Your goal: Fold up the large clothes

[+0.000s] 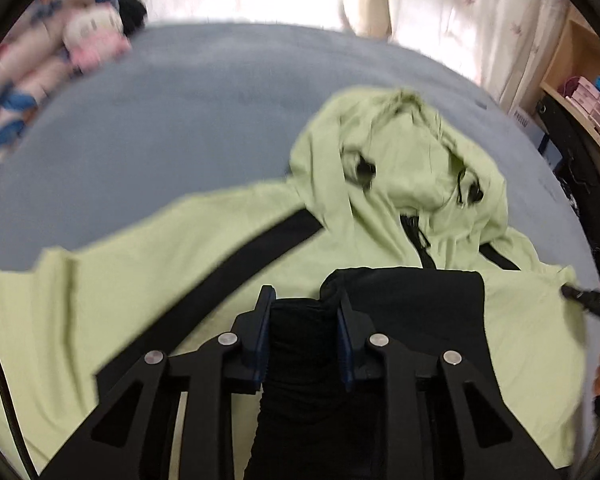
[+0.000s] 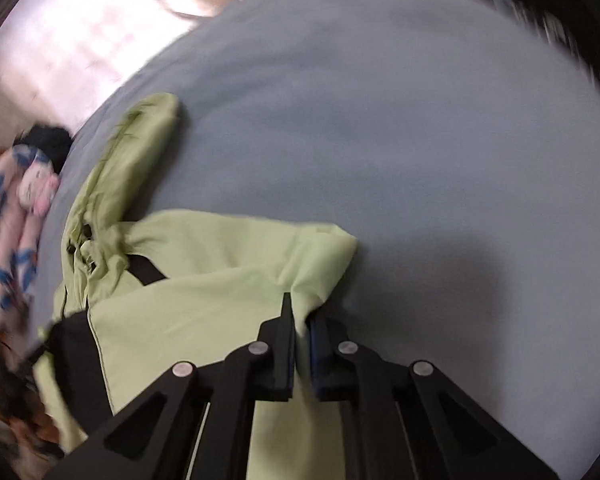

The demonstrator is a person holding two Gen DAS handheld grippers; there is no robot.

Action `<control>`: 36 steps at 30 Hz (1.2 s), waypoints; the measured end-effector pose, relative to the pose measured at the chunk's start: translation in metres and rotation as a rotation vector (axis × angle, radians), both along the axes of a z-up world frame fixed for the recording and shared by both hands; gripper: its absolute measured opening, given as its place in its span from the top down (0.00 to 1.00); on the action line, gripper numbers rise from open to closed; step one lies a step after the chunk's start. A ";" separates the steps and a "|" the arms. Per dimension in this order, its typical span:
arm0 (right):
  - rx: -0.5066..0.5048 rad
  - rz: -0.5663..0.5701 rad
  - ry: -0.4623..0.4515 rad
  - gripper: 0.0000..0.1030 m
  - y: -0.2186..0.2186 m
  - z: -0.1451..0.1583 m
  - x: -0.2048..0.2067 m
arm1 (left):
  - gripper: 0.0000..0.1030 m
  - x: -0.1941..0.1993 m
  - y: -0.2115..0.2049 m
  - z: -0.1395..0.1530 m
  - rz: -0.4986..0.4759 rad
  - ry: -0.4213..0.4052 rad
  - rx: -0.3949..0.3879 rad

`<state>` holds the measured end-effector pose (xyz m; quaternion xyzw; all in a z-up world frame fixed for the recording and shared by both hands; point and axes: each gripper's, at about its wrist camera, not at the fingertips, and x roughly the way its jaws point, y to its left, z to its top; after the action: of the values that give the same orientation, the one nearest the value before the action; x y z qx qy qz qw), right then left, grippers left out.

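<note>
A light-green hooded jacket (image 1: 380,216) lies on the grey-blue bed (image 1: 204,112), hood pointing far, sleeves spread left and right. The left gripper (image 1: 305,308) clamps its black hem panel; the right gripper (image 2: 302,320) pinches green sleeve fabric. Floral plush toys (image 1: 88,36) sit far left.

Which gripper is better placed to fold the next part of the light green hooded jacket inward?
Probably the right gripper: it pinches the light green hooded jacket's outer edge. The left gripper holds black fabric mid-garment.
</note>
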<state>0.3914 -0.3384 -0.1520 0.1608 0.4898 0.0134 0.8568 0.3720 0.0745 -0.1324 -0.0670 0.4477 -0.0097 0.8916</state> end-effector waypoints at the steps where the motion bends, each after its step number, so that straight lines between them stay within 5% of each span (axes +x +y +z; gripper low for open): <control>1: -0.063 0.016 -0.053 0.95 0.009 0.006 -0.002 | 0.75 -0.004 0.001 -0.002 0.012 -0.014 0.022; 5: -0.206 0.021 0.086 0.88 0.021 -0.031 0.015 | 0.75 0.000 0.006 -0.037 0.022 0.069 0.054; 9: -0.128 -0.061 0.111 0.74 0.004 -0.012 0.003 | 0.70 0.000 0.002 -0.026 0.036 0.081 0.085; 13: -0.127 -0.085 0.006 0.71 0.003 0.036 -0.044 | 0.66 -0.022 0.003 0.007 0.047 0.024 0.088; 16: -0.043 -0.049 -0.042 0.66 0.023 0.050 -0.091 | 0.52 -0.059 -0.012 0.032 0.017 -0.026 0.056; 21: 0.005 0.115 -0.002 0.66 0.098 0.021 -0.137 | 0.38 -0.103 -0.057 0.030 -0.047 -0.053 -0.005; 25: -0.121 0.183 0.042 0.66 0.139 -0.007 -0.140 | 0.35 -0.104 -0.080 -0.007 -0.055 0.052 0.036; 28: -0.213 0.078 0.018 0.66 0.108 -0.007 -0.143 | 0.35 -0.098 -0.070 -0.031 -0.013 0.108 0.099; 30: -0.293 -0.034 0.012 0.66 0.074 -0.005 -0.146 | 0.35 -0.097 -0.056 -0.035 -0.021 0.108 0.044; 32: -0.299 -0.109 0.048 0.66 0.044 -0.010 -0.149 | 0.36 -0.097 -0.049 -0.034 -0.028 0.099 0.009; 34: -0.232 -0.175 0.072 0.50 0.015 -0.015 -0.155 | 0.36 -0.097 -0.051 -0.034 -0.027 0.103 0.018; 36: -0.165 -0.204 0.071 0.48 0.002 -0.016 -0.160 | 0.36 -0.097 -0.058 -0.035 -0.020 0.106 0.051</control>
<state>0.2309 -0.3364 -0.1681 0.1391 0.5004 -0.1198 0.8461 0.2751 0.0169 -0.1670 -0.0404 0.4952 -0.0037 0.8678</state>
